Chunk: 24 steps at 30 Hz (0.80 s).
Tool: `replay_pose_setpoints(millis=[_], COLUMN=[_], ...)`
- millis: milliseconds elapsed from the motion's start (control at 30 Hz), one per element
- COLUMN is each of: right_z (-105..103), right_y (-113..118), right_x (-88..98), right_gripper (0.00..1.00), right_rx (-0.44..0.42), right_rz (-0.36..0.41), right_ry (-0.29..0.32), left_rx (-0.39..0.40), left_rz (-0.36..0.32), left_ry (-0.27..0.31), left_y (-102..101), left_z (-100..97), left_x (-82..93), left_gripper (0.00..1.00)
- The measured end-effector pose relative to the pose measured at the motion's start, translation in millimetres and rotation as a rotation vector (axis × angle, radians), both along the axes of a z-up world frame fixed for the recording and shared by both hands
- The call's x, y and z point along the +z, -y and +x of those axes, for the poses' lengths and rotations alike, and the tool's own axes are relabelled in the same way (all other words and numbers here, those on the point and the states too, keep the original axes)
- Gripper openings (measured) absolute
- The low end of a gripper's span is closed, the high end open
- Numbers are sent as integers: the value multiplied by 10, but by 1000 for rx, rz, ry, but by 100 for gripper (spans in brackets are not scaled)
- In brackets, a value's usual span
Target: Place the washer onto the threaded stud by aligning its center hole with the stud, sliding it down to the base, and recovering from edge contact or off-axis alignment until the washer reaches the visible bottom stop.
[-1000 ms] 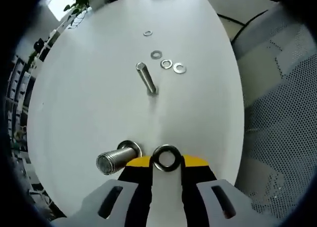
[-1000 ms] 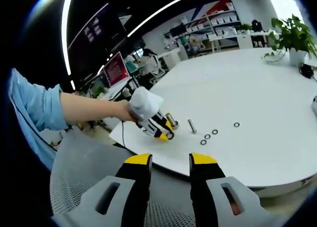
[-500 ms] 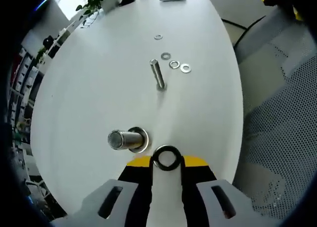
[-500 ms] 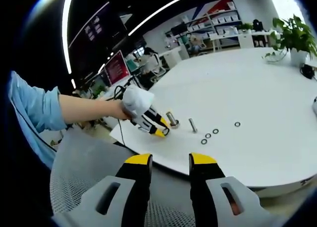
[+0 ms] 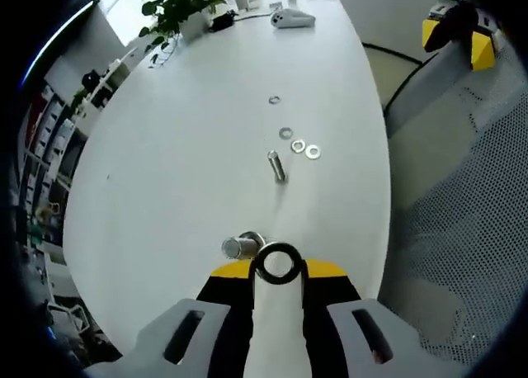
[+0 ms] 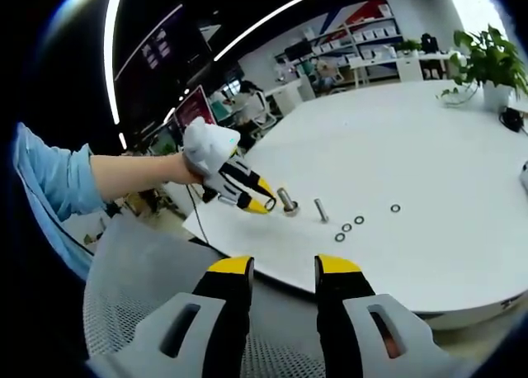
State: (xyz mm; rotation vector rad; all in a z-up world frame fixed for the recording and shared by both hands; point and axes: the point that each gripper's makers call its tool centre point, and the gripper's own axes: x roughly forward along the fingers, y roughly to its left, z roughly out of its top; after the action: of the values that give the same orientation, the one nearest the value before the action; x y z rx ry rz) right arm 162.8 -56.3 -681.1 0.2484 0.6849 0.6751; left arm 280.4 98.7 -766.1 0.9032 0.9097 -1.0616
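Observation:
A dark steel washer point(image 5: 258, 265) sits pinched upright between the yellow tips of my left gripper point(image 5: 276, 267), which is shut on it. Just beyond the tips and slightly left stands the thick threaded stud point(image 5: 242, 247) on its round base. In the right gripper view a hand holds the left gripper point(image 6: 268, 204) above the table, its tips just left of the stud point(image 6: 286, 201), with the washer apart from the stud's top. My right gripper point(image 6: 283, 271) hangs open over a mesh chair, away from the table, nothing between its jaws.
A thin bolt point(image 5: 276, 166) stands farther along the white table point(image 5: 181, 147), with several loose washers point(image 5: 299, 146) beyond it. A plant point(image 5: 177, 2) and a white device point(image 5: 293, 18) sit at the far end. A mesh chair point(image 5: 462, 229) lies right of the table edge.
The left gripper has risen and tilted with the washer; the stud now appears smaller and directly ahead of the tips instead of off to the left. The right gripper has stayed still.

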Motion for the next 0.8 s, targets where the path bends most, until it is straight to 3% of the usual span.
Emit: replay_pose_setpoints(millis=[200, 533, 800], right_z=[-4, -12, 9], right_y=[-3, -9, 26], right_x=[-1, -10, -2], right_gripper=[32, 32, 31], right_rx=[4, 9, -20], right_rz=[-1, -4, -7], right_ry=[-1, -7, -1], left_rx=[-17, -38, -37], left_rz=[-7, 49, 80], left_ry=[31, 54, 29], left_y=[24, 28, 30], left_z=[76, 253, 335], left_x=[162, 126, -1], left_gripper=[19, 19, 19])
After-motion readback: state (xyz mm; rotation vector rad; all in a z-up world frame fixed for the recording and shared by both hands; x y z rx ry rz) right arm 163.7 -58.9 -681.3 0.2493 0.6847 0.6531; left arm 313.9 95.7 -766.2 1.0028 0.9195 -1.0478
